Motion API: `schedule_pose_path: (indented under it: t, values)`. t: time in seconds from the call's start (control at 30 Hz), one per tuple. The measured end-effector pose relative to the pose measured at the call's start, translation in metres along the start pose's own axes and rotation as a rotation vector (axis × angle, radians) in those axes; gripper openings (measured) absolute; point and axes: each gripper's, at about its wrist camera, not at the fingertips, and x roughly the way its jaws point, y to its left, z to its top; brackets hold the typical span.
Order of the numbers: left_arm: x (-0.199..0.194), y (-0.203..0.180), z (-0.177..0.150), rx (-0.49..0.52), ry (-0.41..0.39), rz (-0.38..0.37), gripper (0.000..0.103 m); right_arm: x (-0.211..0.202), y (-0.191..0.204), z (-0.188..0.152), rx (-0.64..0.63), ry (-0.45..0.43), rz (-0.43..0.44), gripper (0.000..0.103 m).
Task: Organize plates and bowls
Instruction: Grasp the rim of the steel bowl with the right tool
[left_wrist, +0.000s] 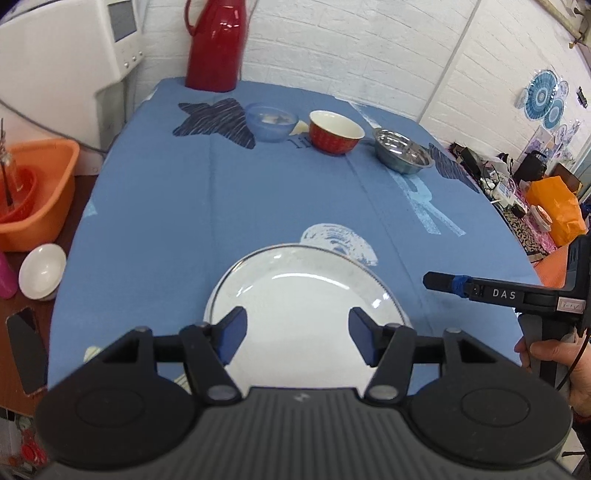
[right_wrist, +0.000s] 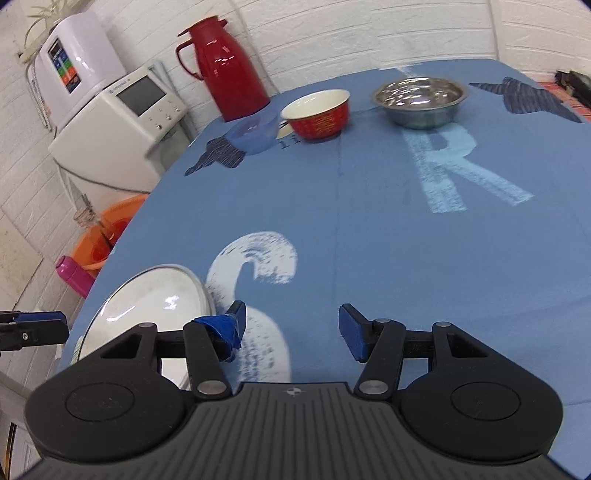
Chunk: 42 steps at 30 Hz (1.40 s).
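A white plate (left_wrist: 306, 310) (right_wrist: 147, 302) lies on the blue tablecloth (left_wrist: 258, 206) near the front edge. My left gripper (left_wrist: 297, 332) hovers open just above it, a finger on either side of its middle. My right gripper (right_wrist: 291, 328) is open over bare cloth to the right of the plate; in the left wrist view it shows from the side (left_wrist: 443, 282), held by a hand. Across the far side stand a translucent blue bowl (left_wrist: 271, 122) (right_wrist: 255, 133), a red bowl with a white inside (left_wrist: 334, 131) (right_wrist: 317, 114) and a steel bowl (left_wrist: 402, 149) (right_wrist: 421, 99).
A red thermos jug (left_wrist: 216, 44) (right_wrist: 225, 66) stands at the back of the table. Left of the table are an orange basin (left_wrist: 33, 192), a small white bowl (left_wrist: 42, 271), a phone (left_wrist: 26, 349) and a white appliance (right_wrist: 122, 118). Clutter and an orange bag (left_wrist: 554, 210) lie to the right.
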Motion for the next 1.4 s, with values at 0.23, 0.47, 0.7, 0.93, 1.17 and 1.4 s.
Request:
schedule_pose_path:
  t: [0.23, 0.47, 0.7, 0.93, 1.17, 1.4]
  values:
    - [0.069, -0.065, 0.069, 0.057, 0.051, -0.069, 0.063, -0.009, -0.069, 0.048, 0.077, -0.037, -0.201, 0.042]
    - [0.184, -0.120, 0.154, -0.130, 0.098, -0.163, 0.063, 0.029, -0.134, 0.126, 0.056, -0.017, -0.282, 0.042]
    - [0.272, -0.142, 0.210, -0.299, 0.088, -0.137, 0.063, 0.090, -0.157, 0.212, 0.050, 0.017, -0.256, 0.042]
    - [0.325, -0.143, 0.223, -0.361, 0.124, -0.073, 0.063, 0.155, -0.161, 0.243, -0.063, 0.080, -0.301, 0.042]
    - [0.352, -0.142, 0.229, -0.366, 0.117, -0.023, 0.063, 0.178, -0.178, 0.247, 0.012, 0.093, -0.247, 0.040]
    - [0.350, -0.136, 0.227, -0.320, 0.161, -0.056, 0.011, 0.166, -0.173, 0.239, 0.011, 0.076, -0.194, 0.008]
